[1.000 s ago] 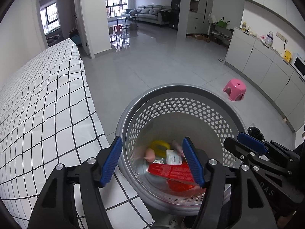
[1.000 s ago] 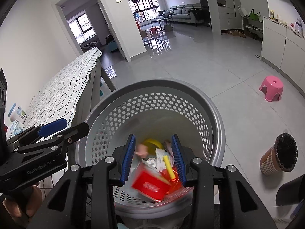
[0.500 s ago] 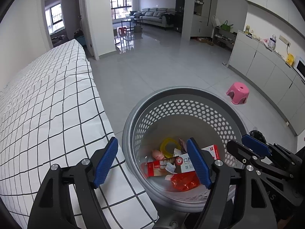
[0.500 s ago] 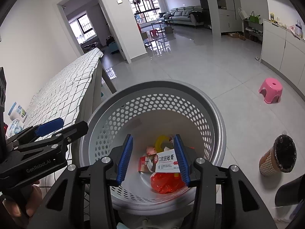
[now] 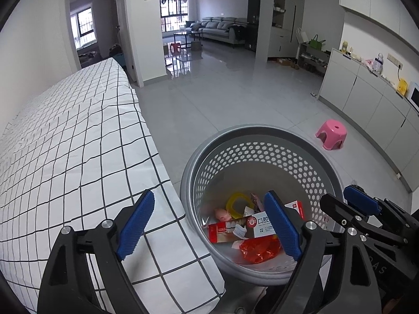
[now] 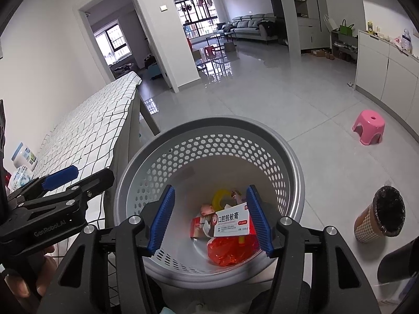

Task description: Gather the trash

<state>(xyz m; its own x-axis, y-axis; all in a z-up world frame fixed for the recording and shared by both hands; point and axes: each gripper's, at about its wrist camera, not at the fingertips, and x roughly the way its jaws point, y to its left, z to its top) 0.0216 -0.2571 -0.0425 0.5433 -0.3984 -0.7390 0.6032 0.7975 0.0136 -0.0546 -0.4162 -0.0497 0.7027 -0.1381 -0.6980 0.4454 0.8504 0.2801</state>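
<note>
— Basket [image 5: 262,141] first: what's inside?

— Trash, on its floor, just beyond both sets of fingers. Nearest is a red bag [image 6: 230,248]; on top of it lies a red-and-white box [image 6: 230,222], and behind the box a pink figure [image 5: 222,213], then a yellow ring [image 5: 237,204] furthest back. The basket's wall is grey with holes.

— And the left gripper [image 5: 209,225]?

— Spread wide, nothing between the pads. Its left finger hangs over the checked cloth [image 5: 65,144], the right one over the basket's mouth, in front of the box. Neither touches anything.

— Right gripper [image 6: 209,219]?

— Also released, less wide, hanging above the basket with the box and bag seen between the fingers but lying well below them. No contact that I can see.

— Any change from a second ago?

— Both pairs of jaws have just been opening. A second ago the box was tumbling, blurred, between the right fingers; now it lies still on the bag, printed face up.

— Further off?

— To the right of the right gripper, a small bin [image 6: 379,214] with a black liner stands on the floor; I cannot tell what it holds. Beyond, a pink stool [image 6: 369,125].
</note>
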